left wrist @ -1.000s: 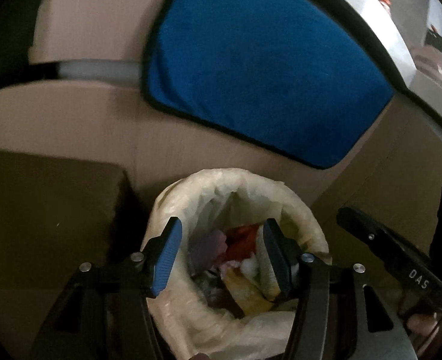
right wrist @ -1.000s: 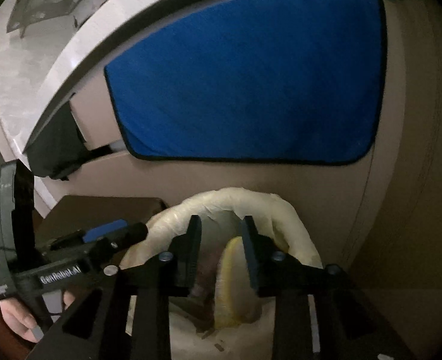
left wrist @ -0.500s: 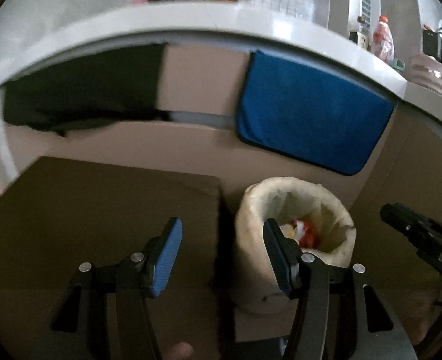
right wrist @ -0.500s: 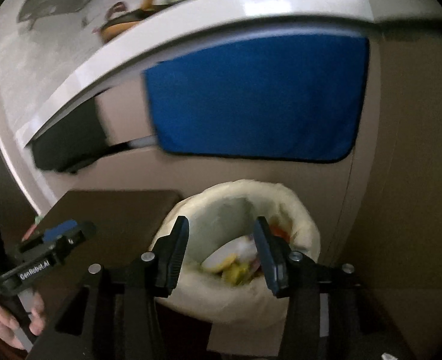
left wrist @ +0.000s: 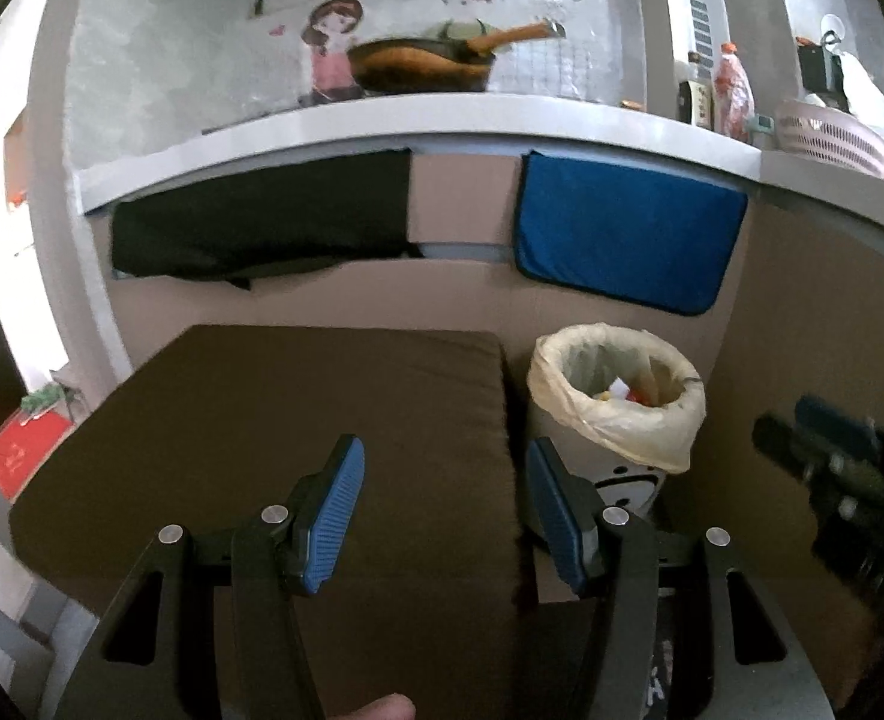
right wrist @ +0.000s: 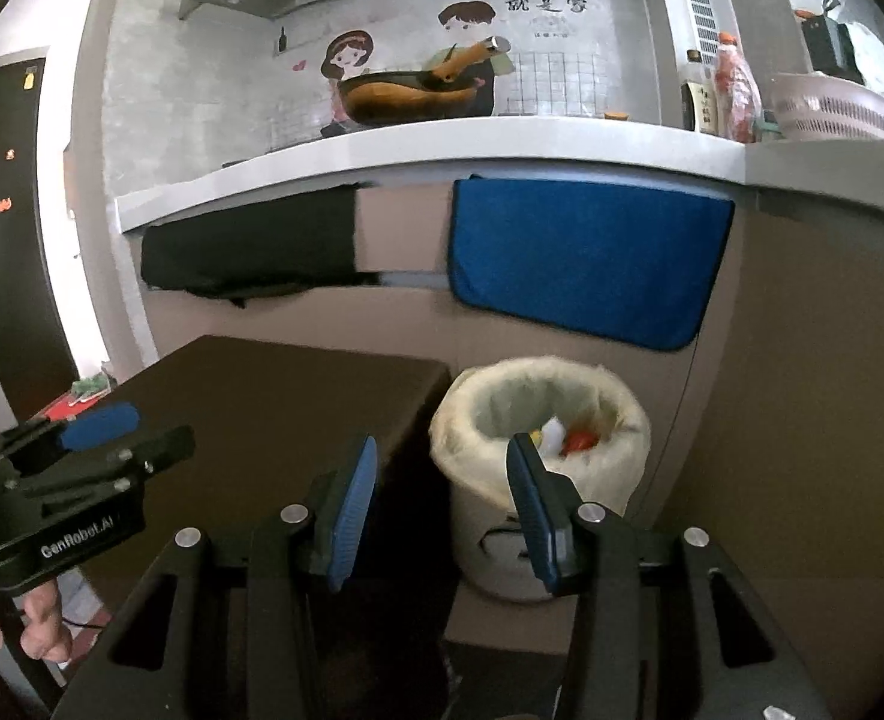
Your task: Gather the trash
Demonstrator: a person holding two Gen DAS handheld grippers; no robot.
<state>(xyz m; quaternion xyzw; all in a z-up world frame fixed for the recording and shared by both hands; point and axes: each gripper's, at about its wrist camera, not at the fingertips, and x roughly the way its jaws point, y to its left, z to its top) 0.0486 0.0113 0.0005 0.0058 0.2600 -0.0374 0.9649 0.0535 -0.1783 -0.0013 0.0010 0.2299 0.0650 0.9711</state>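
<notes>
A small white trash bin [left wrist: 634, 480] lined with a pale yellow bag [left wrist: 562, 372] stands on the floor by the counter front, with mixed white, yellow and red scraps inside. My left gripper [left wrist: 445, 480] hangs open and empty over the brown block, left of the bin and back from it. My right gripper [right wrist: 442, 468] is open too, nothing between its blue pads [right wrist: 352, 504], and the bin [right wrist: 472, 414] lies just beyond its right finger. Each gripper shows in the other's view: the right gripper [left wrist: 802, 426], blurred, and the left gripper [right wrist: 142, 432], held by a hand [right wrist: 34, 618].
A low dark brown block [left wrist: 298, 420] stands left of the bin. A blue towel [left wrist: 622, 240] and a black cloth [left wrist: 262, 228] hang from the white counter edge [left wrist: 442, 114]. On the counter are a pan, bottles and a pink basket [right wrist: 832, 108]. A tan cabinet panel closes the right side.
Both grippers have drawn back and up from right over the bin. The right gripper opened and let a yellow-white piece fall into the bin. More of the counter and wall shows.
</notes>
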